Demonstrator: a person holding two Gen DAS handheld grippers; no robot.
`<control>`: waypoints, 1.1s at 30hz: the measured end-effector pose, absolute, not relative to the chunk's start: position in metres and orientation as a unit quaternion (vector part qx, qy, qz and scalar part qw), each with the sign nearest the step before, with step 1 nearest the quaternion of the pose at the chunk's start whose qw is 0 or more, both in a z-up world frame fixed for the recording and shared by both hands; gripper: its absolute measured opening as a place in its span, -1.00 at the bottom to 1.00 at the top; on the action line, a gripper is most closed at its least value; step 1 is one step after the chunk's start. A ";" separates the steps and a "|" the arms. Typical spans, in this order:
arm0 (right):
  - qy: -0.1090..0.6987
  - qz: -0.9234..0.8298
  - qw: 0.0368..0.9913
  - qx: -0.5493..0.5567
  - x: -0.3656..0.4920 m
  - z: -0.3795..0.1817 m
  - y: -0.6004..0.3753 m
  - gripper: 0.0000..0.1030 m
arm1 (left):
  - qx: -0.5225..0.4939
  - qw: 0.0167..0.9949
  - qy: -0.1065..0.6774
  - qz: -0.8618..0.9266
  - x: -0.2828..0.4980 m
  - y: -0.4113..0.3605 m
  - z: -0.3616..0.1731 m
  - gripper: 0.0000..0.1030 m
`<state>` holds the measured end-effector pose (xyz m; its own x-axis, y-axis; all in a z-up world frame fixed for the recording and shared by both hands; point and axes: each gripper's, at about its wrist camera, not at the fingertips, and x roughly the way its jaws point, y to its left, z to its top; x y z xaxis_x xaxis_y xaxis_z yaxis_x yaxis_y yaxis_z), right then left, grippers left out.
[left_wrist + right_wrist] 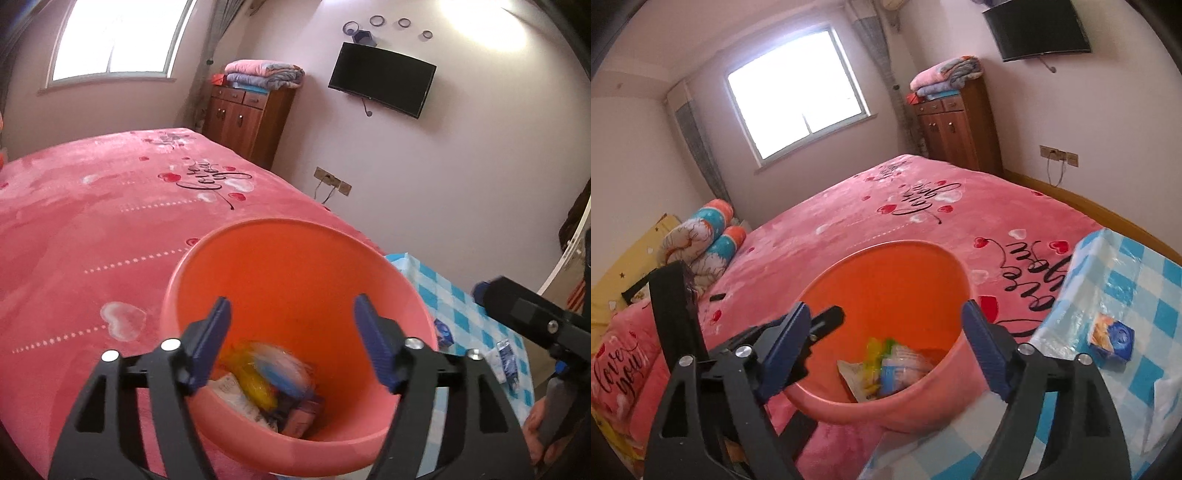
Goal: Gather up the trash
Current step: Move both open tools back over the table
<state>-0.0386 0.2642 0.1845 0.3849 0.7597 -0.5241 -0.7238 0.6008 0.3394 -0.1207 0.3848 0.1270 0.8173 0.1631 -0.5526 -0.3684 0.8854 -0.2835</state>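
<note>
Both grippers hang over the orange bin, the left gripper (291, 343) and the right gripper (886, 350), jaws spread and empty. Wrappers (258, 384) lie at the bottom of this bin (295, 266). To its right, a small blue box (1112, 338) rests on the checked cloth (1145, 280), near the pink bed (886, 221).

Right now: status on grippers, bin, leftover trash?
Left gripper open, empty, over bin. Right gripper open, empty, same bin. Wrappers inside. Blue box on checked cloth, uncollected. Nothing blocking.
</note>
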 end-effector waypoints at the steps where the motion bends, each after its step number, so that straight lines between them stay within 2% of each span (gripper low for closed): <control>1: 0.328 0.438 0.836 0.029 -0.037 0.184 0.259 0.74 | -0.188 0.934 0.267 0.146 -0.121 0.384 0.127 0.53; 11: 0.337 0.355 0.868 0.075 -0.038 0.158 0.177 0.81 | -0.151 0.943 0.265 0.134 -0.120 0.354 0.134 0.75; 33: 0.312 0.239 0.918 0.062 -0.075 0.124 0.071 0.84 | -0.127 0.949 0.276 0.090 -0.131 0.288 0.141 0.80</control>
<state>-0.0755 0.0714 0.1239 0.6913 0.4764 -0.5432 -0.3990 0.8785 0.2626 -0.1308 0.2878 0.1410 0.8319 0.1001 -0.5459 -0.2405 0.9514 -0.1921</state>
